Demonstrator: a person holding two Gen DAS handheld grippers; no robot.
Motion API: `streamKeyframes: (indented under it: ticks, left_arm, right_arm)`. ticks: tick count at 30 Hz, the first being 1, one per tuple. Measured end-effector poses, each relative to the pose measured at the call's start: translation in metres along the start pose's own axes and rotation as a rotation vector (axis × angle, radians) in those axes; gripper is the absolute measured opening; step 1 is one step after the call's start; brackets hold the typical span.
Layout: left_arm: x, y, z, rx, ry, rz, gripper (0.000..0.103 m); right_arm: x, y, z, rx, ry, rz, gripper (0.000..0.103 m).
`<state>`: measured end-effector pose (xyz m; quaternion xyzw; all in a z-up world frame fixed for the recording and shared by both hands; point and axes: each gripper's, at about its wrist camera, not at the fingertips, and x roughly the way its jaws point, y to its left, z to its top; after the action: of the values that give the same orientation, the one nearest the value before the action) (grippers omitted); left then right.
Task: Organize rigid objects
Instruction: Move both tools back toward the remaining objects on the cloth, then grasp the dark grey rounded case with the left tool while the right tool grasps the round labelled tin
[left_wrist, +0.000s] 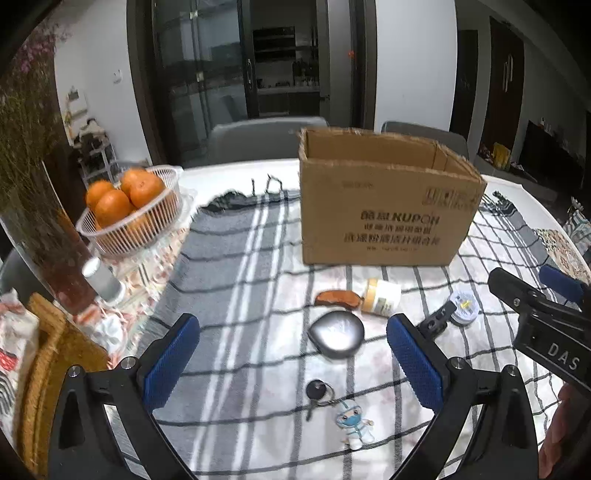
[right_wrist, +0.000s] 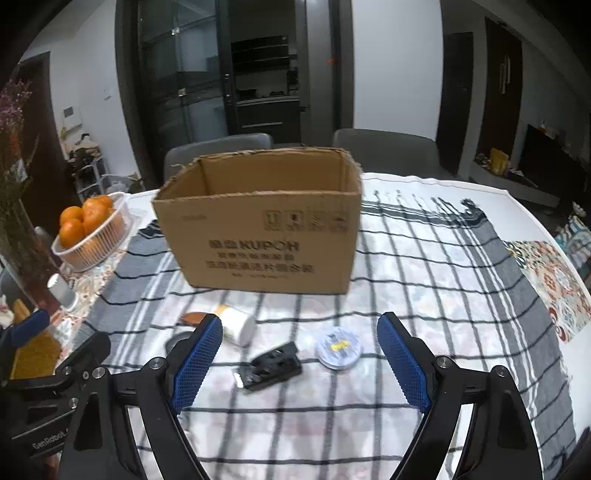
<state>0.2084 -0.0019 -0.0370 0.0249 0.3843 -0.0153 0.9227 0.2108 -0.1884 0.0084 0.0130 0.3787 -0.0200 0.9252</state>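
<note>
Approach step, judged: nothing lifted yet, all loose things lying on the checked cloth over the surface (right_wrist: 461, 192), in front of the open cardboard box (right_wrist: 266, 236).

Left gripper (left_wrist: 291, 354) released, jaws spread wide, nothing between the pads; aimed over the grey rounded case (left_wrist: 336, 339) and the key with doll charm (left_wrist: 332, 406).

Right gripper (right_wrist: 299, 358) likewise released, empty, framing the black clip (right_wrist: 271, 365) and the round tin (right_wrist: 340, 349).

Also near the box front: white pill bottle (right_wrist: 238, 326) on its side, touching or just beside the brown curved piece (left_wrist: 338, 299).

Next move, judged: lower each gripper onto one thing, close, carry up over the box rim, drop inside.

Grey case smooth and shiny, likely slippery; clip small, angular, lying flat; tin low and flat, hard to pinch except across its edge. Box inside not visible enough to tell contents.
</note>
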Motion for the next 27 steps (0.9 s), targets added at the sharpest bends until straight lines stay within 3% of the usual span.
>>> streamKeyframes:
  ticks: [14,27]
  left_arm:
    - [0.047,-0.025,-0.01,0.011,0.126,-0.011,0.103]
    - [0.087,-0.03,-0.014,0.016,0.209,0.018,0.103]
  right_arm:
    - [0.037,-0.042,-0.031,0.163,0.082,-0.091,0.087]
    - [0.09,-0.044,-0.038,0.103,0.233,-0.1,0.087]
